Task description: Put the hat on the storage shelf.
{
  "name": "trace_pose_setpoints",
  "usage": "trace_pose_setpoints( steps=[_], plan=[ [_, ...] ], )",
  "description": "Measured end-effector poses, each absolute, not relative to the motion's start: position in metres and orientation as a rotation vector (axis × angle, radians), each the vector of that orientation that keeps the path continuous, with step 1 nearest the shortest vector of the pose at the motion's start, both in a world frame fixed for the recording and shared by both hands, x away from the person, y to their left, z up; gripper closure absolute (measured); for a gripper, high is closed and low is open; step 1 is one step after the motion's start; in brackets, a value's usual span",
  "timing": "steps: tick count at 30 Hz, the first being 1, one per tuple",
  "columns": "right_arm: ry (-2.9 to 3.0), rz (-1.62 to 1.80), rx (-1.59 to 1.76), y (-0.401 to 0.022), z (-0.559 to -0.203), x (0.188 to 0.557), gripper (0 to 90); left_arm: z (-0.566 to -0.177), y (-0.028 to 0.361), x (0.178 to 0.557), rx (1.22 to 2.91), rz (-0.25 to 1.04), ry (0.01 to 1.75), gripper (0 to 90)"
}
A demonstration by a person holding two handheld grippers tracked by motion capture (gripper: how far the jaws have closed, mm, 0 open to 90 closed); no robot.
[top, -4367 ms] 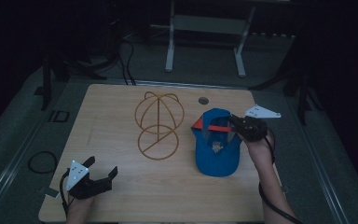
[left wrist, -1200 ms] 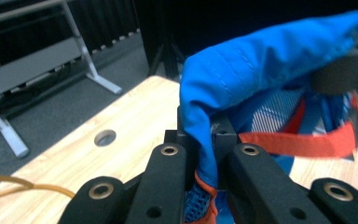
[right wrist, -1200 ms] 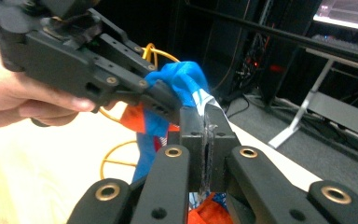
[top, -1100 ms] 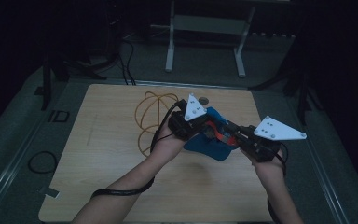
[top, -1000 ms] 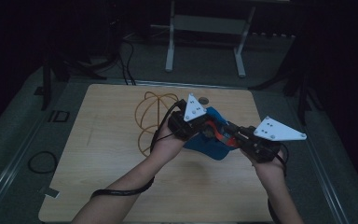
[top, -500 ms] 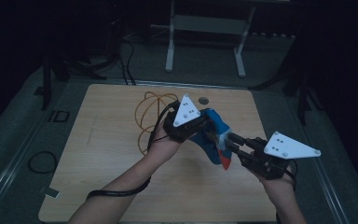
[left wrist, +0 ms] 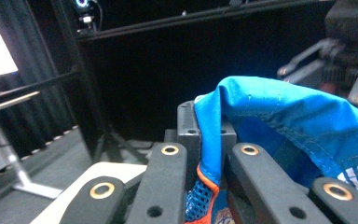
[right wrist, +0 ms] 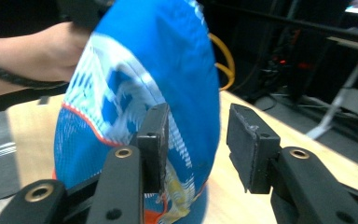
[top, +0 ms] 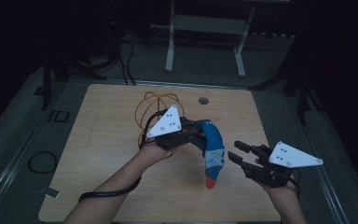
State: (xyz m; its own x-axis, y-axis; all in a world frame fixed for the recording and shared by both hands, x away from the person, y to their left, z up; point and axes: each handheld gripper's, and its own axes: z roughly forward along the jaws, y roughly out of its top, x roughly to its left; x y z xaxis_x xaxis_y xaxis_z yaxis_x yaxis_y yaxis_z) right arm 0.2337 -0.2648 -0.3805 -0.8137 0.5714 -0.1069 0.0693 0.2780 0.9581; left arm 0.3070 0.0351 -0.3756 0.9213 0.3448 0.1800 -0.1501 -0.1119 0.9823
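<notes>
A blue cap (top: pixel 211 150) with white stripes and an orange brim hangs above the wooden table (top: pixel 102 140). My left gripper (top: pixel 192 135) is shut on its fabric edge, and the cloth (left wrist: pixel 279 116) is pinched between the jaws in the left gripper view. My right gripper (top: pixel 237 152) stands open just right of the cap, apart from it. In the right gripper view the cap (right wrist: pixel 135 88) hangs close in front of the open right gripper (right wrist: pixel 196 149), with nothing between the pads.
An orange wire frame (top: pixel 156 107) of crossed hoops stands on the table behind the left hand. A round hole (top: pixel 203 100) sits near the table's far edge. A metal stand (top: pixel 205 28) and cables lie on the floor beyond.
The right gripper let go of the cap, opened and drew back toward the front right. The left gripper lifted the cap, which now hangs down from it.
</notes>
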Motion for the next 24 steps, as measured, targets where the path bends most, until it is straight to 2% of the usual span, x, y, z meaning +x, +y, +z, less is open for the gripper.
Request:
trace_pose_setpoints(
  steps=[4,10,15,18,21,22,23,24],
  plan=[
    [2.161,1.573,0.530,-0.258,-0.389,0.233,56.3,-0.379,0.041,0.310,1.596,0.321,0.097,87.6],
    [2.189,1.552,0.523,-0.247,-0.395,0.238,55.4,-0.375,0.043,0.308,1.576,0.274,-0.007,87.6],
    [2.206,1.597,0.508,-0.240,-0.398,0.240,55.1,-0.372,0.043,0.306,1.561,0.262,-0.014,87.6],
    [2.206,1.613,0.476,-0.236,-0.397,0.238,60.1,-0.370,0.043,0.304,1.548,0.246,-0.024,87.6],
    [2.200,1.616,0.467,-0.234,-0.397,0.237,71.2,-0.369,0.043,0.304,1.539,0.239,-0.012,87.6],
    [2.200,1.616,0.467,-0.234,-0.397,0.237,71.2,-0.369,0.043,0.304,1.539,0.239,-0.012,87.6],
    [2.199,1.624,0.466,-0.233,-0.396,0.236,77.8,-0.368,0.044,0.304,1.539,0.242,-0.006,87.6],
    [2.188,1.618,0.471,-0.233,-0.394,0.235,88.8,-0.368,0.045,0.304,1.538,0.243,-0.004,87.6]
  ],
)
